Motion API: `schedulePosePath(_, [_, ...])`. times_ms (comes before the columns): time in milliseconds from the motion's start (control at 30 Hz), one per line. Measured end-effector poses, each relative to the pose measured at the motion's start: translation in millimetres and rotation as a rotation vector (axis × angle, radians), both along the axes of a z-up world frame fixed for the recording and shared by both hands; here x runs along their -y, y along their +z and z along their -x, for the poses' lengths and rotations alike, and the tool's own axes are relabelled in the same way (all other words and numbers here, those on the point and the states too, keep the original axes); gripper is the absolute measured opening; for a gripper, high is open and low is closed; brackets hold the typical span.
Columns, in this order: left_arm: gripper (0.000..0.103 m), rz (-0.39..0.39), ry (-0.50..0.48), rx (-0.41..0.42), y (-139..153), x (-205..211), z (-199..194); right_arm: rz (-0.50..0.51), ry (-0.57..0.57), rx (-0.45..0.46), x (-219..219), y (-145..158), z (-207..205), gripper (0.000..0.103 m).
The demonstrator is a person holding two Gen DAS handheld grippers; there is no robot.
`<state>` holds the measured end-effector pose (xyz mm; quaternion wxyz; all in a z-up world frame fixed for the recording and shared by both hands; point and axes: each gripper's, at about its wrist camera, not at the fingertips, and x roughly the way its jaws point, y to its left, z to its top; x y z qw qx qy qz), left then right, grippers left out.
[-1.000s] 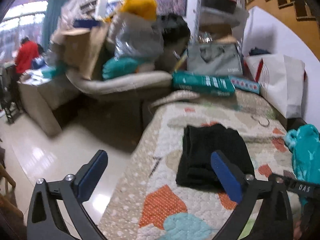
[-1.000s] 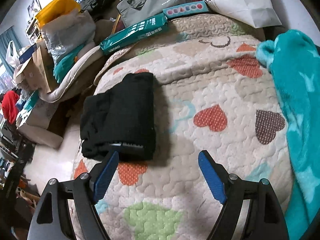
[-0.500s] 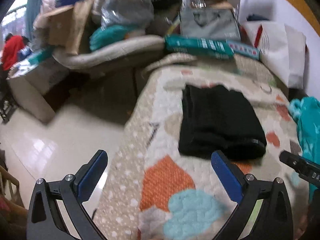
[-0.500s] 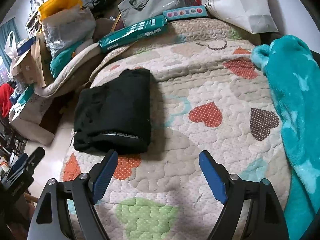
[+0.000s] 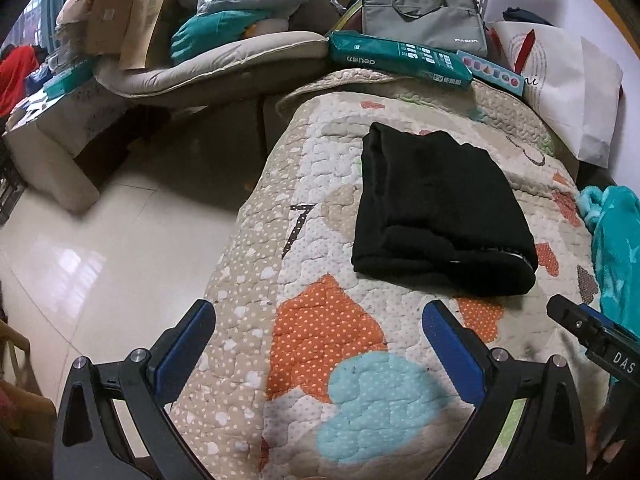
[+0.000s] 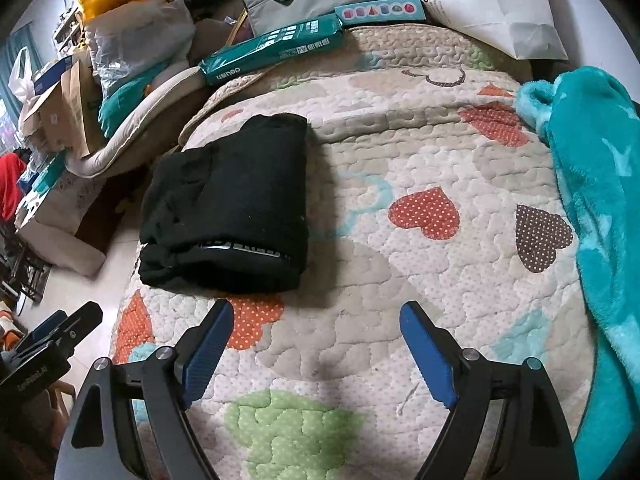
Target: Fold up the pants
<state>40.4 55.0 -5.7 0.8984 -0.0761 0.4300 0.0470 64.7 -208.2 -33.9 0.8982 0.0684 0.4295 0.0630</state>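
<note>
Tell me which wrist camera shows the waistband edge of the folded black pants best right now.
The right wrist view. There the folded black pants lie near, with the pale lettered waistband facing the camera, unobstructed. The left wrist view shows the pants whole, but the waistband is only a thin dark strip at the near right corner.

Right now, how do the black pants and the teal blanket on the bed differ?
The black pants are folded into a compact rectangle; the teal blanket lies loose and bunched. The pants sit near the quilt's left edge, the blanket along its right side. The pants look smooth, the blanket fluffy. Both rest on the quilt, untouched by either gripper.
</note>
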Motion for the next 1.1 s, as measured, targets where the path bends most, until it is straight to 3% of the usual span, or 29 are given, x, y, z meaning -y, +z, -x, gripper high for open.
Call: schedulePosePath(1100, [0.103, -0.007, -0.021, 0.000, -1.5, 5.3, 1.7, 0.020, 0.002, -0.009, -3.1, -4.9, 0.9, 0.091])
